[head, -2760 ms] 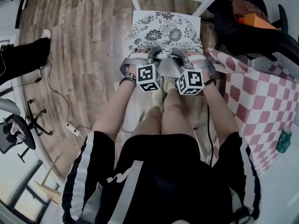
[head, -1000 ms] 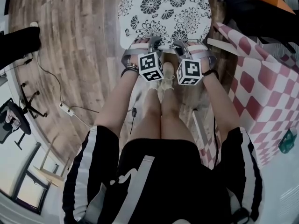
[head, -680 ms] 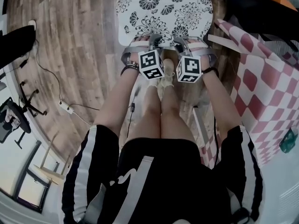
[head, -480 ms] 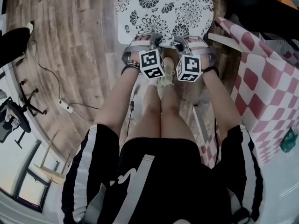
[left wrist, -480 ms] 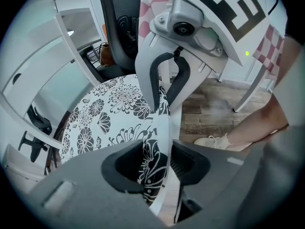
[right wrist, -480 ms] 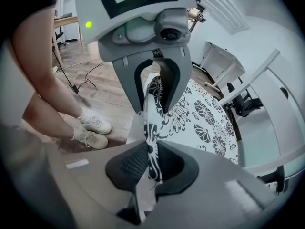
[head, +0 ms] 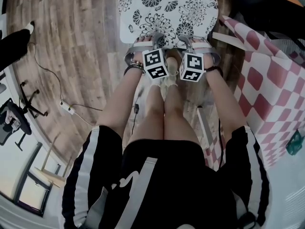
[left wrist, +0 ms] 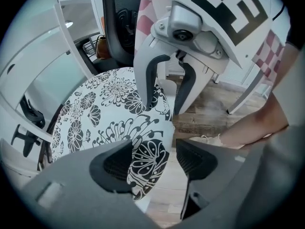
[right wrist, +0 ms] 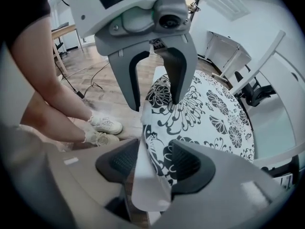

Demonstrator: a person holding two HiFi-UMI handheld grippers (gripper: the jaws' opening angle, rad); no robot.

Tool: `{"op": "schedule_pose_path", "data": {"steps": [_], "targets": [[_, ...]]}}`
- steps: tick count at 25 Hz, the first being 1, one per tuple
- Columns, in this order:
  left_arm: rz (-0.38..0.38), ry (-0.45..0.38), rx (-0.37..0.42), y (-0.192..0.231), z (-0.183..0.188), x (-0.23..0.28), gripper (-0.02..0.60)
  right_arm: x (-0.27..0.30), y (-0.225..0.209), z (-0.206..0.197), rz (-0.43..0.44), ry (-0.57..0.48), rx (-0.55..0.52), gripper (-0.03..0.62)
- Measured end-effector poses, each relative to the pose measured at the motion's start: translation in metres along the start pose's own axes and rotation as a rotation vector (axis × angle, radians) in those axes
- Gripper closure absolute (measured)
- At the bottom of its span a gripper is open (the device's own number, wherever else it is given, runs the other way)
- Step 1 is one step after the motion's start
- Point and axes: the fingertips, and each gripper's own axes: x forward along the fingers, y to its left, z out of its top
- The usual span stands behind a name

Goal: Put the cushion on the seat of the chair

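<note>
Wood floor (head: 81, 56), flowered cushion (head: 167, 6) lying flat on the white chair (right wrist: 259, 61), both grippers let go at its near edge.
Planks fill the 9 o'clock side of the head view, and a pink-and-white checked cloth (head: 271, 89) hangs at 3 o'clock. The black-and-white cushion sits at 12 o'clock, beyond the person's feet. The left gripper (left wrist: 152, 159) and right gripper (right wrist: 145, 161) sit side by side at the cushion's 6 o'clock edge. Their jaws have just been opening and stand spread, with the cushion's edge between each pair but not pinched. Pale shoes (right wrist: 105, 125) stand just below that edge.
</note>
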Motion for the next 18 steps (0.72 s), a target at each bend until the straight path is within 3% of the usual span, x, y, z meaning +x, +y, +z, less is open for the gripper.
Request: {"op": "schedule_pose_path", "data": {"steps": [7, 18], "targets": [[-0.010, 0.010, -0.003, -0.005, -0.003, -0.005, 0.267, -0.001, 0.011, 0.004, 0.029, 0.001, 0.028, 0.318], [0.008, -0.004, -0.061, -0.005, -0.001, -0.035, 0.267, -0.028, 0.006, 0.024, 0.021, 0.000, 0.078, 0.314]]}}
